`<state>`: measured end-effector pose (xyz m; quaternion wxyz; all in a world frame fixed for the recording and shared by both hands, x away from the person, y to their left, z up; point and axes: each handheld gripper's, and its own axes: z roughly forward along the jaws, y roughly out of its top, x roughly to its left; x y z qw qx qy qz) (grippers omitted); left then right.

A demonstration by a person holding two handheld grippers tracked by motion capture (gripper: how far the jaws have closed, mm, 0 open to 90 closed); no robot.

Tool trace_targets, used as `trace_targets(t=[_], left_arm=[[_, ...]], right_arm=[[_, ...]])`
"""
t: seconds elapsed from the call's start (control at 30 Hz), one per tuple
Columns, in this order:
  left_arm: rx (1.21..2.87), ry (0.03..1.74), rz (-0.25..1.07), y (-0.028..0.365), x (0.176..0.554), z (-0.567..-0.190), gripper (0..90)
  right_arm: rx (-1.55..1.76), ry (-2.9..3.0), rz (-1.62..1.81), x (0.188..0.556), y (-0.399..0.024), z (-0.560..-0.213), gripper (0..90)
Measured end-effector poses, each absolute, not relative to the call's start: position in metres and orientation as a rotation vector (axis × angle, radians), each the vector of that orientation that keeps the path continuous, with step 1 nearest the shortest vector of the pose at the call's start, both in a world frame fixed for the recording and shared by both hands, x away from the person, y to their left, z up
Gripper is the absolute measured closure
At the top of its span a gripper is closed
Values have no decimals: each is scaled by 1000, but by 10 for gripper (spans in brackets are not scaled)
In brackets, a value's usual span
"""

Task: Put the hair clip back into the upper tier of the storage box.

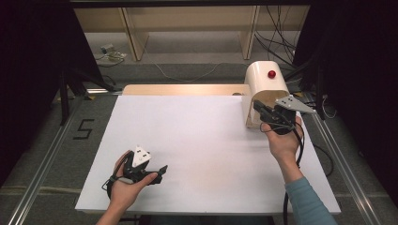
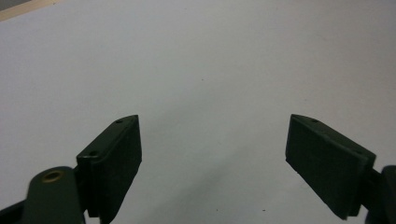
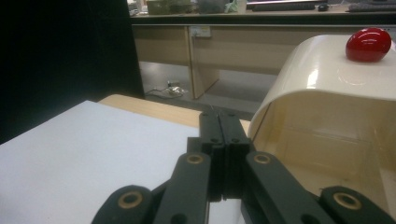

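A white sheet (image 1: 202,150) is covering most of the counter (image 1: 183,89), whose wooden edge is showing along the far side. Standing at the sheet's far right corner is a cream box (image 1: 264,86) with a rounded top, its open side facing the person; a red knob (image 1: 271,74) is sitting on that top.

The right hand-held gripper (image 1: 259,108) is hovering at the mouth of the box, its tips just beside the box's near left edge. Its jaws are lying clenched flat against each other with nothing between them; in the right gripper view they are pointing past the box's left wall, with the hollow inside opening to their right. Whether the tips are touching the box I cannot tell. The hand behind it is gripping the body, and a blue sleeve is coming in from the bottom right.

The left hand-held gripper (image 1: 162,169) is resting near the front left of the sheet, well apart from the box, tips pointing right. Its jaws are standing released and wide, with bare sheet between them.
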<state>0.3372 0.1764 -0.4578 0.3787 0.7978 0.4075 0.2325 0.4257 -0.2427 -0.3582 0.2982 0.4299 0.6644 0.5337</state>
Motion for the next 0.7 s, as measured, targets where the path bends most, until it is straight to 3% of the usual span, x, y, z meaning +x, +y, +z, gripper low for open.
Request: trace_targets(t=[0.7], left_arm=[[2041, 1038, 598, 177, 337, -458, 185]], right_arm=[[1156, 1741, 1405, 429, -251, -357, 900]])
